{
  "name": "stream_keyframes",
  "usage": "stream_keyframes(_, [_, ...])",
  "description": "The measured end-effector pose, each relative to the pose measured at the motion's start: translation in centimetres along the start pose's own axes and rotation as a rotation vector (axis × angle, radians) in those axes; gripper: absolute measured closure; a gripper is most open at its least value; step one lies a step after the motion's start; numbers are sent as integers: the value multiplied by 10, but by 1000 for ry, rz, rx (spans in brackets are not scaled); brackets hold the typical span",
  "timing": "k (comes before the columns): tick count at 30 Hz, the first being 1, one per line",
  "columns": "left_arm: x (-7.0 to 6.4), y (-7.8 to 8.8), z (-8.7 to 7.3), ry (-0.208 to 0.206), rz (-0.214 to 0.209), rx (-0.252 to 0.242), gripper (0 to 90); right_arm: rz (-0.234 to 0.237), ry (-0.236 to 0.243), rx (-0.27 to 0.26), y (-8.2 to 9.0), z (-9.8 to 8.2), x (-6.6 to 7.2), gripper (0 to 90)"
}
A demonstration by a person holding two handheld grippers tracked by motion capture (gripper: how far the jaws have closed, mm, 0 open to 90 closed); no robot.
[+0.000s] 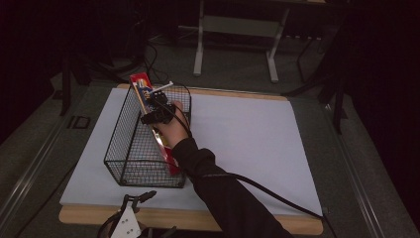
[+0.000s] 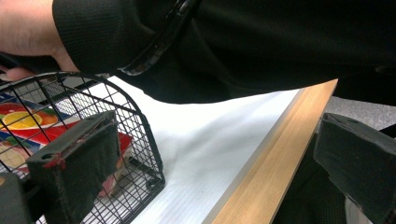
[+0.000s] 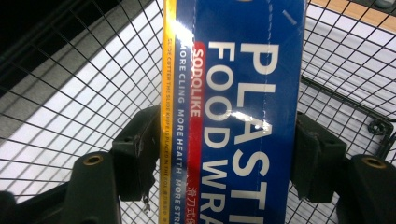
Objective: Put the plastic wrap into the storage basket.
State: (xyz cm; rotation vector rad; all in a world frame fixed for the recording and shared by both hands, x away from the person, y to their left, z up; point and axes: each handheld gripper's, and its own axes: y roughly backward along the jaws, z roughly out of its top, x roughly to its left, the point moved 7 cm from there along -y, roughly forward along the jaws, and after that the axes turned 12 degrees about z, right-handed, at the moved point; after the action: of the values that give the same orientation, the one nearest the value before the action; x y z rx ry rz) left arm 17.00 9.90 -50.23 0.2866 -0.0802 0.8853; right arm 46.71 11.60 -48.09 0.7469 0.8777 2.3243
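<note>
I count one black wire mesh basket (image 1: pixel 130 148) on the white sheet covering the wooden table (image 1: pixel 277 224), with one long red-and-blue plastic food wrap box (image 3: pixel 233 112) leaning inside it. My right gripper (image 1: pixel 159 113) is clamped on that box. My left gripper (image 1: pixel 130 218), at the table's near edge, holds nothing, jaws apart.

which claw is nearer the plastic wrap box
Right. The right claw is shut on the plastic wrap box, holding it inside the wire basket. The left claw sits open at the table's near edge, just outside the basket.
</note>
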Motion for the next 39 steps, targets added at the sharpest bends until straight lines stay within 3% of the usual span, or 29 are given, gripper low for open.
stream_keyframes(6, [0,0,0,-1,0,-2,10,38,44,-26,12,3,6,198])
stream_keyframes(7, [0,0,0,-2,0,-1,9,47,79,-46,21,3,9,179])
stream_keyframes(10, [0,0,0,-3,1,2,9,72,109,-38,30,1,13,126])
stream_keyframes(13, [-1,-1,0,-4,3,2,10,45,190,-19,40,0,16,128])
stream_keyframes(16, [-1,-1,0,-2,1,4,10,76,202,-43,52,0,15,128])
stream_keyframes(18, [-1,-2,0,-2,1,4,10,69,226,-52,60,0,13,130])
stream_keyframes(29, [-1,-3,-1,-1,-1,10,10,93,261,-114,108,-21,1,132])
stream_keyframes(34, [-1,-4,-1,-6,-3,14,10,101,252,-130,127,-36,-11,134])
stream_keyframes(39, [-2,-4,-1,-9,-6,13,10,110,219,-132,135,-61,-26,135])
